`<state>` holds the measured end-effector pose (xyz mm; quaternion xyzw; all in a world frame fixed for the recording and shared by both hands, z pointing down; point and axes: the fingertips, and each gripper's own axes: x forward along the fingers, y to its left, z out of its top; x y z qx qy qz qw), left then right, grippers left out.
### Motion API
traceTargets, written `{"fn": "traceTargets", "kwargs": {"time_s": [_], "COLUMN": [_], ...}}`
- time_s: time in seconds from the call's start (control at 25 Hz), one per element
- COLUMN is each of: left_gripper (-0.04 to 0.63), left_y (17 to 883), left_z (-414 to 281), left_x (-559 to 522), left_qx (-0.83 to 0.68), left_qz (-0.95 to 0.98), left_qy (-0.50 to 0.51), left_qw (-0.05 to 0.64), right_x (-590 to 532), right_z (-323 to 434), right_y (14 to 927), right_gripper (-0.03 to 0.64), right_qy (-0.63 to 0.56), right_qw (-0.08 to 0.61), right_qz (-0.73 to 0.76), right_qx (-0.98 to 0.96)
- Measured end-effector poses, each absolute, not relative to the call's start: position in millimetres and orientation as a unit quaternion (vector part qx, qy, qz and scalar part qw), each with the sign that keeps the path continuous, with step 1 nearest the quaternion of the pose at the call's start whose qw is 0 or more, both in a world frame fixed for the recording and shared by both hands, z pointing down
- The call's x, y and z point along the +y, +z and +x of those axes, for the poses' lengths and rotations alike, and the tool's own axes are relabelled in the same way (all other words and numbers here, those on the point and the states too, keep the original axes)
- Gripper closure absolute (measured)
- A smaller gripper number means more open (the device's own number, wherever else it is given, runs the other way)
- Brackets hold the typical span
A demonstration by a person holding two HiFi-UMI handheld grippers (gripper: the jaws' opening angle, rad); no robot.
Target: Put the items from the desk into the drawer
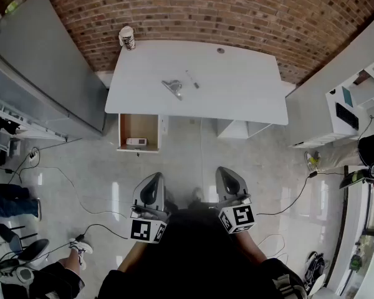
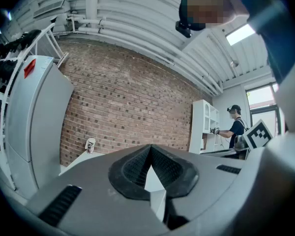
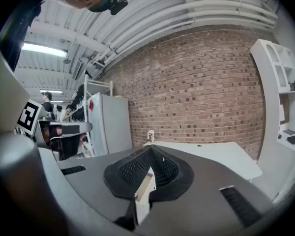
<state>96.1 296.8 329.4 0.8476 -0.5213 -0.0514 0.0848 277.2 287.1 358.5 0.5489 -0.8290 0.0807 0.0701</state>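
A white desk (image 1: pixel 237 92) stands against the brick wall. On it lie a small metal item (image 1: pixel 172 87), a thin pen-like item (image 1: pixel 192 80) and a small round thing (image 1: pixel 220 50); a paper cup (image 1: pixel 127 37) stands at its back left corner. Under the desk's left end an open wooden drawer (image 1: pixel 139 124) holds a small white item (image 1: pixel 136 141). My left gripper (image 1: pixel 151 189) and right gripper (image 1: pixel 229 182) are held close to my body, well short of the desk. Both are shut with nothing in them. The cup (image 2: pixel 90 145) shows beyond the left gripper (image 2: pixel 150 146), and the cup (image 3: pixel 150 134) also shows beyond the right gripper (image 3: pixel 150 147).
A tall grey cabinet (image 1: pixel 43 67) stands left of the desk, and white shelving (image 1: pixel 349 104) stands to the right. Cables (image 1: pixel 81 210) trail over the glossy floor. Someone's feet (image 1: pixel 12 201) are at the left, and a person (image 2: pixel 234 127) stands by the shelves.
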Motion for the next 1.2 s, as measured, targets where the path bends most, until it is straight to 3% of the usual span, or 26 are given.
{"fn": "traceTargets", "kwargs": {"time_s": [0.52, 1.2], "left_gripper": [0.594, 0.594], "left_y": [329.1, 322.9], "left_z": [114.5, 189.0], "left_x": [291.1, 269.8], "left_qx": [-0.518, -0.547], "left_qz": [0.850, 0.831], "left_qy": [-0.052, -0.054], "left_qw": [0.087, 0.087], "right_x": [282.1, 256.3], "right_z": [291.3, 349.4], "right_y": [357.6, 373.7], "right_gripper": [0.617, 0.617], "right_qy": [0.087, 0.089], "right_qw": [0.056, 0.077], "right_qz": [0.543, 0.493], "right_qx": [-0.833, -0.862]}}
